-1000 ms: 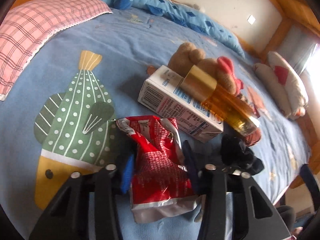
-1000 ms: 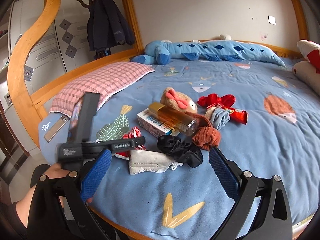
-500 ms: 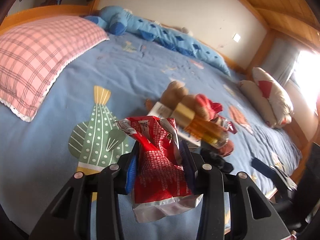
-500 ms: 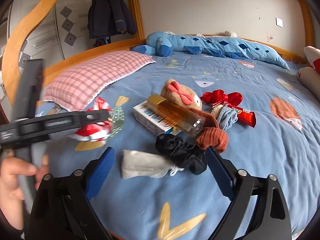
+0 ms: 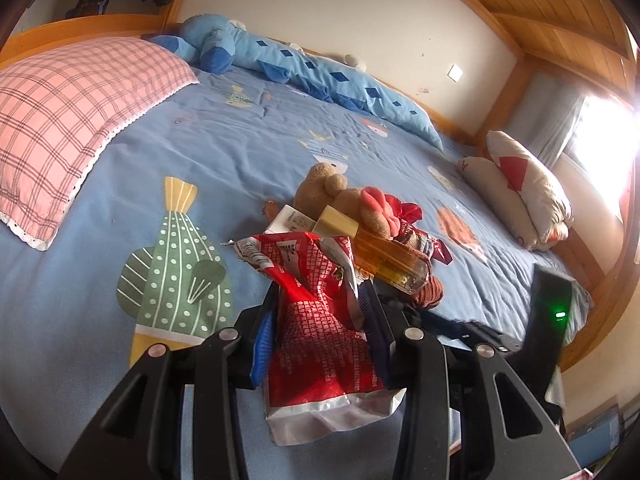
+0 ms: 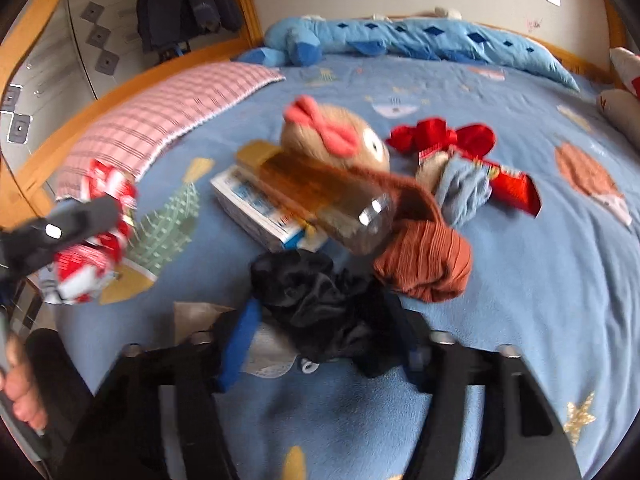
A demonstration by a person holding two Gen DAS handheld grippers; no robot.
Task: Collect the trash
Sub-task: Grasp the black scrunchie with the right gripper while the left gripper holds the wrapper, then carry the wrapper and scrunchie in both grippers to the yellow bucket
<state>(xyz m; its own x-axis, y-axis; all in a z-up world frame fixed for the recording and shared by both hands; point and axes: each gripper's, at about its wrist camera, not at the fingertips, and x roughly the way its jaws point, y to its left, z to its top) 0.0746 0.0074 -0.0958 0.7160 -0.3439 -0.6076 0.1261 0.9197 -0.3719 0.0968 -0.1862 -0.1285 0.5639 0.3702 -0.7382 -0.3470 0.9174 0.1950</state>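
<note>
The left gripper [image 5: 320,320] pinches a crumpled red wrapper [image 5: 320,344] between its blue-padded jaws, held up off the bed [image 5: 248,148]. The right gripper [image 6: 320,332] has its jaws partly closed around a black cloth [image 6: 320,300] lying on the bed; the view is blurred, so whether they grip it cannot be told. A grey mask [image 6: 272,352] lies just beside the cloth. Beyond sit a carton [image 6: 256,204], an amber bottle [image 6: 320,196] on top of it, a brown sock [image 6: 424,260] and a plush toy [image 6: 340,140]. A pink pillow [image 5: 68,112] lies to the left.
</note>
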